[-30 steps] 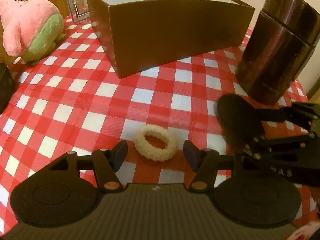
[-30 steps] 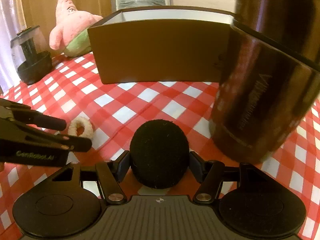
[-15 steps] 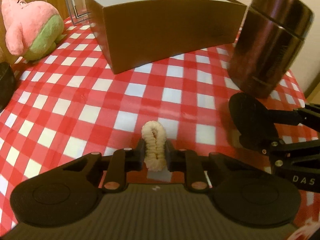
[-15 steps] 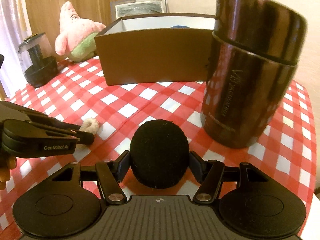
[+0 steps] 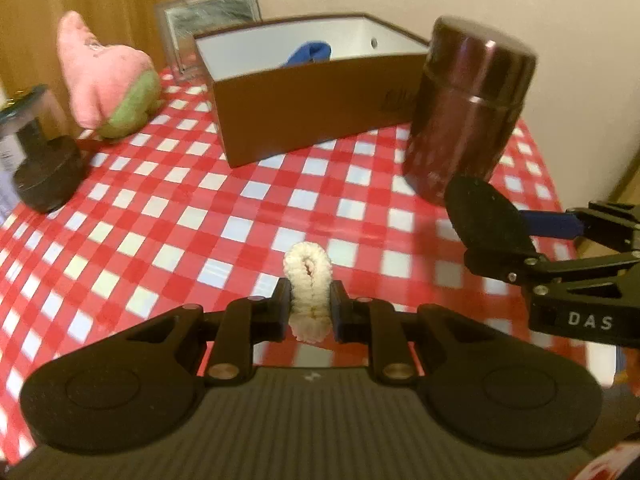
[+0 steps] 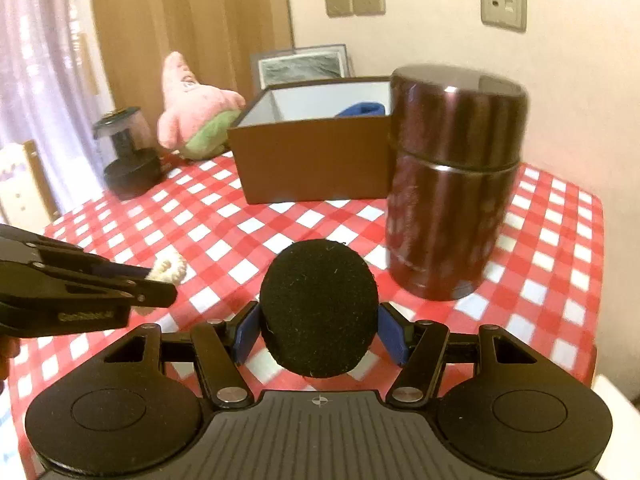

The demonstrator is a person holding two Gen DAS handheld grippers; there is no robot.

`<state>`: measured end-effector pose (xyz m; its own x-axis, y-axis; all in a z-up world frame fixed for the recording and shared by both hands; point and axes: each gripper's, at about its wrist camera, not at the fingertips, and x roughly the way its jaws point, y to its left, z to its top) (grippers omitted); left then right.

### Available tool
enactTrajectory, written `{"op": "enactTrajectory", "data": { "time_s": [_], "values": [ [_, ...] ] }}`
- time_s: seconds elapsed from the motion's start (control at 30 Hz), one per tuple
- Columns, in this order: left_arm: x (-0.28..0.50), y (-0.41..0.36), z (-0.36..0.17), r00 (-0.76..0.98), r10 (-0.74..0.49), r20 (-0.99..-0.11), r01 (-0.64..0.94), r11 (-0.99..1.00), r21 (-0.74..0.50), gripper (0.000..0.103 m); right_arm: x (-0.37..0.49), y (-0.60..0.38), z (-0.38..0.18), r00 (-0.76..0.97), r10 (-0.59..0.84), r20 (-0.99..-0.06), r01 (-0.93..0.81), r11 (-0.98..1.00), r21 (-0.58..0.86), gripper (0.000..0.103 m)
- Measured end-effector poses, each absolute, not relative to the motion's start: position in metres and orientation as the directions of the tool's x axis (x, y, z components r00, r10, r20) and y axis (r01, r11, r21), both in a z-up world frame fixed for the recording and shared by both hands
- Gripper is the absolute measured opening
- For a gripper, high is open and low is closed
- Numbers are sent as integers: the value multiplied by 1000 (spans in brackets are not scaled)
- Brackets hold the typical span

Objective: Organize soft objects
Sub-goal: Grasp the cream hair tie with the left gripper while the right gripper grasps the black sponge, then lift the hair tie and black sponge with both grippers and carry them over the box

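Warm, dim indoor lighting is seen; strong fisheye bending and dark corners are present. Motion blur is shown beyond the fingers (image 5: 280,312).

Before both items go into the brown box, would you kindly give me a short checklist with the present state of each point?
1. Left gripper clamps the cream scrunchie: ok.
2. Right gripper clamps the black foam ball: ok.
3. Brown box open on top: ok.
4. Room inside beside the blue item: ok.
5. Dark canister stands close beside the box, on the ball's side: not ok.
6. Firmness of both grips: cannot tell.
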<state>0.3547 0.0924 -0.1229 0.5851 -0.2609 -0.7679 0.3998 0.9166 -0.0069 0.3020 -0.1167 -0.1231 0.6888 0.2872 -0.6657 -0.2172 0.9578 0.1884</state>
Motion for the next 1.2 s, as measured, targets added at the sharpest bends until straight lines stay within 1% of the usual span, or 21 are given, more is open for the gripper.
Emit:
{"op": "enactTrajectory", "data": {
  "time_s": [0.3,0.53,0.83,1.2],
  "values": [
    [282,37,-90,678,-192,-709,265,964,-8,18,272,-189,-108,686,365,-630,-340,926,165,62],
    [248,1,-72,699,-165,-696,221,975,-10,18,257,-232,-96,688,373,-622,-357,921,156,62],
    [254,-19,-56,705,-199,-681,260,966,-14,18,258,-257,-80,705,338,-623,-322,936,142,62],
    [281,-21,-46,693,-257,-673,337,942,-13,18,270,-266,-64,741,267,-617,-243,962,125,62]
  ]
}}
